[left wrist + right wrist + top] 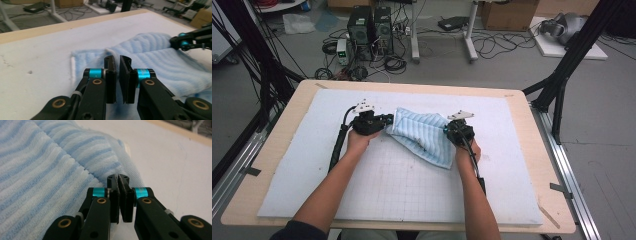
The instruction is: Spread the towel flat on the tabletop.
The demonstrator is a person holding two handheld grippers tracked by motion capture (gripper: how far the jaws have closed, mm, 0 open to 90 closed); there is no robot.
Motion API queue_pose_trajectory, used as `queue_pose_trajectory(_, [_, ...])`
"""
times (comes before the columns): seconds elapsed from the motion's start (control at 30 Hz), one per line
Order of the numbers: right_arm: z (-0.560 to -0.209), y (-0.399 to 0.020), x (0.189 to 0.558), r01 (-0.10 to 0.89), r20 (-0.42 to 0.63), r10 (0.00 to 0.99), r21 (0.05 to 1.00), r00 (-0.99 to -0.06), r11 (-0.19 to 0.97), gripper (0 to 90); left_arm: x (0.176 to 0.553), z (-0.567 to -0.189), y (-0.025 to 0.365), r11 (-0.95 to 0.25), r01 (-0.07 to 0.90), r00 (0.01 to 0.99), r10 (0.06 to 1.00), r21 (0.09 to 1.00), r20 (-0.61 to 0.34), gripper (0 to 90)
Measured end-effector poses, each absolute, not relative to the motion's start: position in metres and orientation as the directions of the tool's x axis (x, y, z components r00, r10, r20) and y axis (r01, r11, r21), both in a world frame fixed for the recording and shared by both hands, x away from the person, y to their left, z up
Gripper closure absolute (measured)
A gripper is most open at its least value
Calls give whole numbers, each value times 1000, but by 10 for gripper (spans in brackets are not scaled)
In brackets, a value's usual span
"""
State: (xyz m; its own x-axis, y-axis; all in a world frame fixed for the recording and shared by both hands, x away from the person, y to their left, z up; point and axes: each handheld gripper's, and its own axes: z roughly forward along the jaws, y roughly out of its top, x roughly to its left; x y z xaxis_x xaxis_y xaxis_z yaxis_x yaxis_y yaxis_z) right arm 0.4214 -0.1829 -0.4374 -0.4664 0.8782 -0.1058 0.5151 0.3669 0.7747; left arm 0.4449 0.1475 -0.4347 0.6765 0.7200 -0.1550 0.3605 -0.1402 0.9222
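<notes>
At the centre of the high view, a blue-striped towel (424,135) lies crumpled on a pale mat (312,170) that covers most of a wooden table (277,135). It runs from upper left to lower right of the frame, bunched at its upper end and trailing to a loose corner at the lower right.

At the towel's left edge sits the left gripper (388,120), held in the left hand (359,140). In the left gripper view, its jaws stand nearly together with a thin gap, and a fold of towel (150,55) rises just behind the tips; the gripper (117,65) looks closed on that edge, though the pinch itself is hard to see.

At the towel's right edge sits the right gripper (447,128), held in the right hand (467,150). In the right gripper view its jaws are pressed tight together (118,180) at the border of the towel (50,175), with the hem running down to the tips.

Open mat lies all around: a wide strip at the left of the frame, a bare band at the right, and a large gridded stretch below between the forearms. Above the towel, a narrower band of mat reaches the table's far edge.
</notes>
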Motion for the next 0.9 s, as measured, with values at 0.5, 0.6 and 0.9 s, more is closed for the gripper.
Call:
queue_pose_trajectory(0.5, [-430,-206,415,539,-72,931,799,-357,268,676,418,-435,168,-174,386,719,673,906,-177,560])
queue_pose_trajectory(0.6, [-425,-212,406,522,-63,923,809,-380,270,643,409,-438,170,-205,373,754,635,905,-167,573])
queue_pose_trajectory(0.9, [-419,-222,369,483,-47,891,827,-452,289,596,398,-447,140,-307,307,830,550,901,-95,505])
